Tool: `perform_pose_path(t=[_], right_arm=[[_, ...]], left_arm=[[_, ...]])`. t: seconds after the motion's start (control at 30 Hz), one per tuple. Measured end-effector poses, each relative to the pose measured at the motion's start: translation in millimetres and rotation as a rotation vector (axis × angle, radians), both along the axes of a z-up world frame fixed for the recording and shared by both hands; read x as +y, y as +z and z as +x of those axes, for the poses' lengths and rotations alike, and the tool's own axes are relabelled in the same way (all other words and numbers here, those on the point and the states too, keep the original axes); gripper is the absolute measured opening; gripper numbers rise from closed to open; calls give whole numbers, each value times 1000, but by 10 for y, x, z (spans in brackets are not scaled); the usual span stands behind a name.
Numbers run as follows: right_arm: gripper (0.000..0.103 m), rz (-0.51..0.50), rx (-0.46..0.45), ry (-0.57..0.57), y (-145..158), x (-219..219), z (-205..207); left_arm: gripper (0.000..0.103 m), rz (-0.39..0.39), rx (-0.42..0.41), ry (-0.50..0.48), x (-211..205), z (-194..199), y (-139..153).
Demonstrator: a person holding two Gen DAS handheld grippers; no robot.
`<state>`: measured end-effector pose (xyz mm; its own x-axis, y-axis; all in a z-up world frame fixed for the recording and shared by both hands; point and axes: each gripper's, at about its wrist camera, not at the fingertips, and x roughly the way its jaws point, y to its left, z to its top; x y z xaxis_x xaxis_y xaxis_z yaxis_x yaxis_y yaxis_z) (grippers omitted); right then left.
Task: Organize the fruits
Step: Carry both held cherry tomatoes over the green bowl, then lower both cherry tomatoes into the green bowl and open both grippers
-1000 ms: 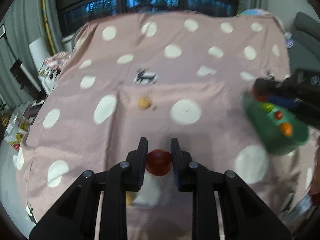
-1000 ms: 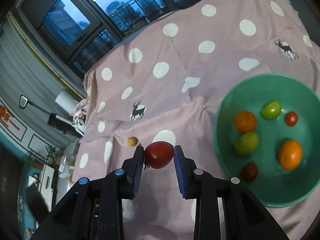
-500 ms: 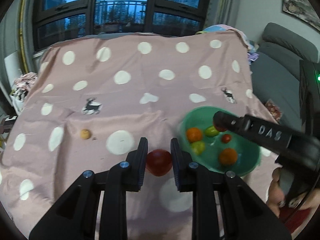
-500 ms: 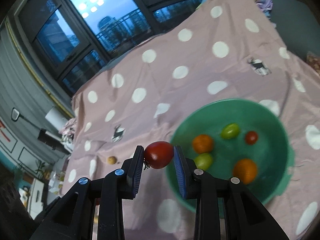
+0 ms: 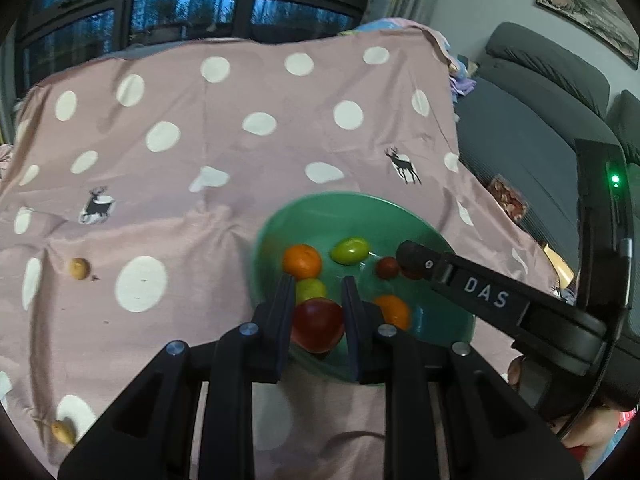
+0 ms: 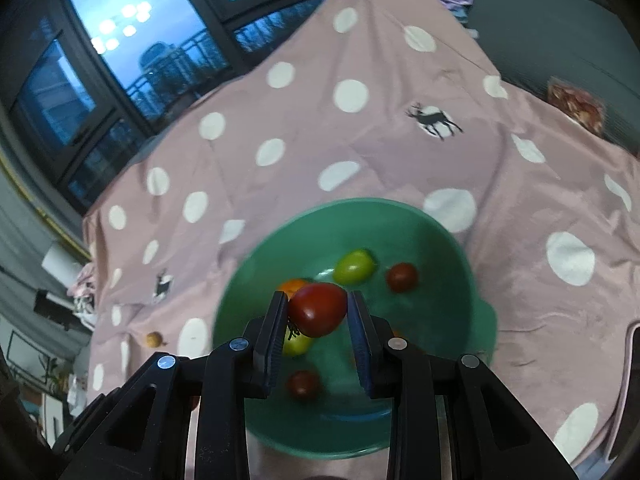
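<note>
A green bowl sits on the pink dotted cloth and holds several small fruits: oranges, green ones and red ones. My left gripper is shut on a red fruit over the bowl's near rim. My right gripper is shut on a red tomato above the bowl. The right gripper's fingers reach over the bowl from the right in the left wrist view. A small yellow fruit lies on the cloth to the left, also in the right wrist view. Another yellow fruit lies near the front left.
The cloth-covered table ends at a grey sofa on the right. Windows stand behind the far edge. Clutter sits off the table's left side.
Both grippers have moved right and over the green bowl, each still holding its red fruit. The bowl now sits directly beneath both.
</note>
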<state>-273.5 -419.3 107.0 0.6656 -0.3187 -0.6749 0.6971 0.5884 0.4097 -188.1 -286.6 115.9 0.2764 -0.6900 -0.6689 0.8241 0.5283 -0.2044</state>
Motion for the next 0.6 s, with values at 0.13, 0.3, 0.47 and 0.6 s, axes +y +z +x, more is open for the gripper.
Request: perform_pose_path(t=[0.13,0.3,0.47,0.6], right_arm=[[31,9,33,-33,-73,-82,-53],[32,28,60,-47,-160,-162,-50],[32,24,96,-68,-208,-202,-53],[32,24,110,-74,-231,-222,-55]], left_arm=[[23,12,21,-34,-146,-39,-78],[23,29,51,-56,-254,-36,-167],[23,44,72,-71,-340,-50,-244],[23,49,84,-76,-372,-45,-275]])
